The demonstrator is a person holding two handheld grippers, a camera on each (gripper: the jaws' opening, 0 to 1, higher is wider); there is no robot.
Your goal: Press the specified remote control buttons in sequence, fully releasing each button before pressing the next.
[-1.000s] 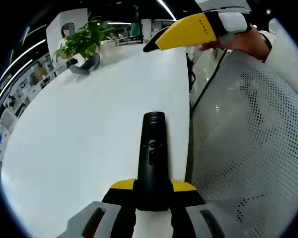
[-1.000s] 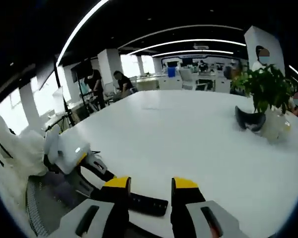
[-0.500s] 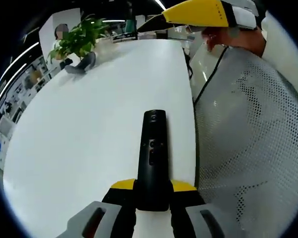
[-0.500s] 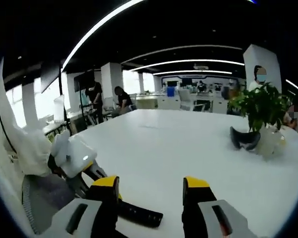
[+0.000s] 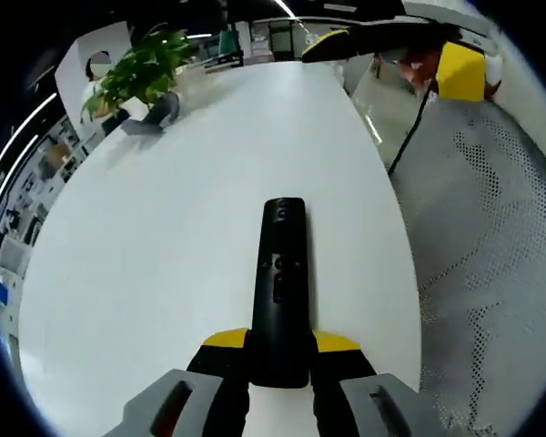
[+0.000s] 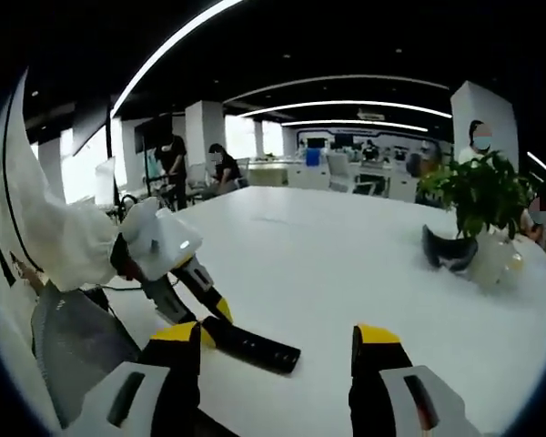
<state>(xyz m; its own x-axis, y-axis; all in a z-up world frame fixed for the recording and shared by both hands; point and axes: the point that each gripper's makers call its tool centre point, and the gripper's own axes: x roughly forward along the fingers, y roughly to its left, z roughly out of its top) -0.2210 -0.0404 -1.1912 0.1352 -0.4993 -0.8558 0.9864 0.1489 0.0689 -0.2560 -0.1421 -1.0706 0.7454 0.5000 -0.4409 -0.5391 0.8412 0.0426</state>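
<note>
A black remote control [image 5: 282, 282] lies lengthwise over the white table [image 5: 164, 228], its near end clamped between my left gripper's [image 5: 280, 344] yellow-tipped jaws. Its small buttons face up. My right gripper [image 5: 400, 53] hangs in the air at the far right of the left gripper view, above the table's edge, jaws spread. In the right gripper view its own jaws [image 6: 278, 335] stand wide open with nothing between them. The remote [image 6: 255, 347] lies just beyond them, held from the left by the left gripper [image 6: 217, 319].
A potted plant [image 6: 482, 196] and a dark curved object [image 6: 448, 248] stand at the table's far side. A grey mesh chair [image 5: 491, 273] sits along the table's right edge. A white sleeve [image 6: 55, 246] is at the left. People stand in the office beyond.
My right gripper's jaws have spread wider, and it has drawn back toward the top right of the left gripper view. The remote stays clamped in the left gripper.
</note>
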